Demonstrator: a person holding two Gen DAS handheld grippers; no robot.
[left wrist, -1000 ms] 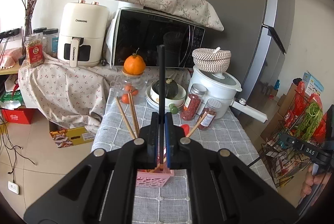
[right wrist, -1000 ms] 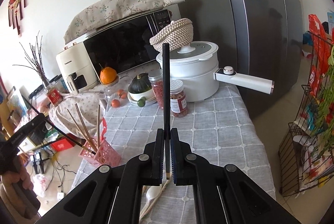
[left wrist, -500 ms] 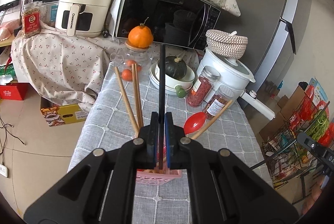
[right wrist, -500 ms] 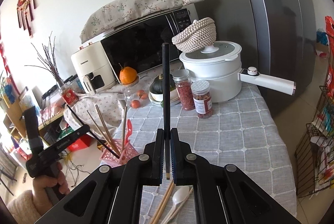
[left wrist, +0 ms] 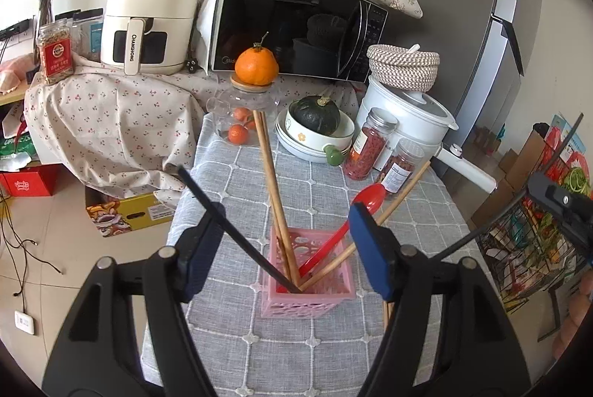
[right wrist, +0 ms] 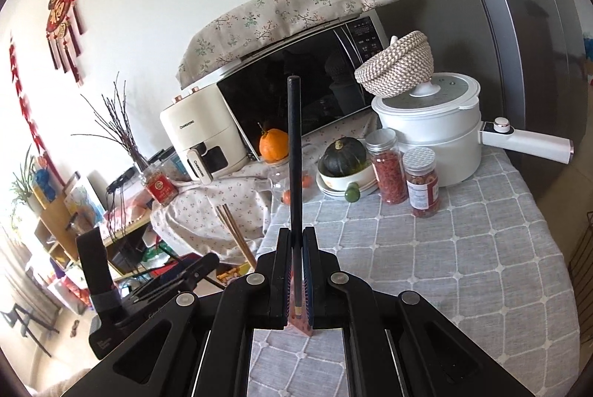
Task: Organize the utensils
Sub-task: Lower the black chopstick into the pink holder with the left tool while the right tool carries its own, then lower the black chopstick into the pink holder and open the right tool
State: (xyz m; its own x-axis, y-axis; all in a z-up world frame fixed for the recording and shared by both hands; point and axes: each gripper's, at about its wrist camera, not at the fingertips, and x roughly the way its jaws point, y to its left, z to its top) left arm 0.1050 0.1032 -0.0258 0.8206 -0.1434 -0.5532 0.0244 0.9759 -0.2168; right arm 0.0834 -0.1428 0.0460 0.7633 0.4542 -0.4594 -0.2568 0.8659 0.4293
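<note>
My left gripper is opening, its black chopstick now dropped into the pink basket, leaning toward ten o'clock; my right gripper stays clamped on another black chopstick.

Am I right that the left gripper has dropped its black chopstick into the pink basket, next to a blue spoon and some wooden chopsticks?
Not quite: the spoon is red, not blue, as the left wrist view shows. The rest holds: the left gripper has its jaws opening, and the black chopstick leans in the pink basket beside the wooden chopsticks.
</note>
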